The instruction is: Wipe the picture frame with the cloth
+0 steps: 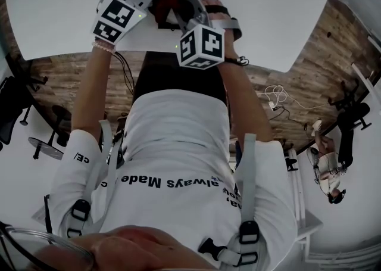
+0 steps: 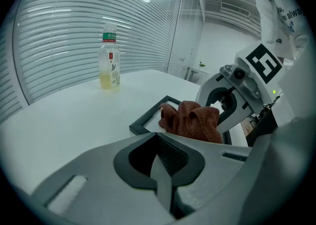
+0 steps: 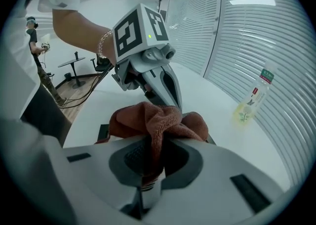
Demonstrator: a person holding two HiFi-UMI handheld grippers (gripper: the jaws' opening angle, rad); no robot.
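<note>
Right gripper [image 3: 150, 169]: jaws clamped on a fold of the rust-brown terry cloth [image 3: 155, 120], which lies bunched on the black-rimmed rectangular picture frame [image 2: 147, 118]. The frame lies flat on the white table [image 1: 280, 8]. Left gripper [image 2: 163, 169]: jaws together, nothing between them, tip close beside the cloth. Whether it presses on the frame cannot be told.

Likely hazards:
- If the frame is unrestrained, a wiping stroke may push it across the smooth tabletop.
- Only a narrow fold is pinched, so drag may pull it free.
- The grippers stand close together — a stroke toward the left one risks collision, and a hard jaw tip could mark the frame's face.
</note>
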